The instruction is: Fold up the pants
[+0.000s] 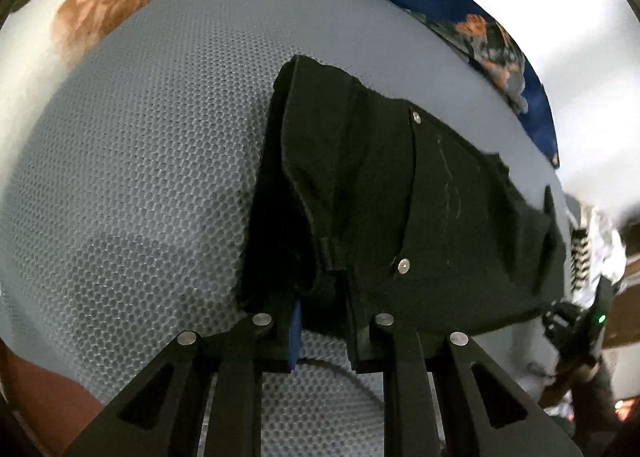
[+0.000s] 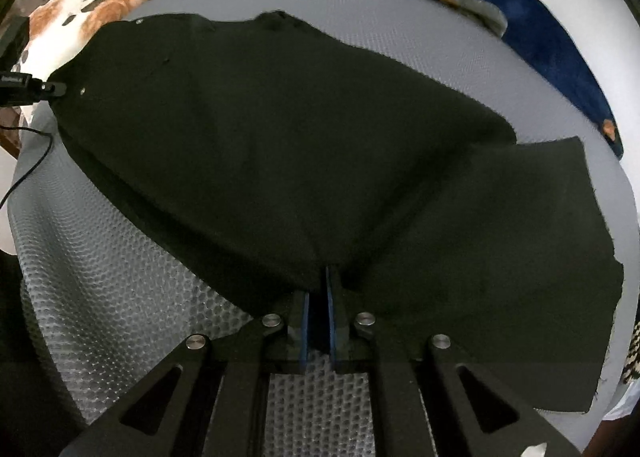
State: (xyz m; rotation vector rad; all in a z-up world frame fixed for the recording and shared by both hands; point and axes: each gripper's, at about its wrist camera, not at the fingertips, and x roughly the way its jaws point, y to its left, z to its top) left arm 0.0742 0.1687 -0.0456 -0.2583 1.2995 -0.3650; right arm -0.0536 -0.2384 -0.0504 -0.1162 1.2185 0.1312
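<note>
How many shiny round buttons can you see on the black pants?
2 in the left claw's view: one button higher up on the pants, one button lower, near the claw. Folds may hide more.

light: dim, glare upper right | edges: fisheye-bent, dark corners | blur: right rim, slight

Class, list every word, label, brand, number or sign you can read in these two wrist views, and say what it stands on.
No text can be read in either view.
A pale marking on the small black device at the left edge of the right wrist view is too small and blurred to read.
The black pants show no label.
</note>
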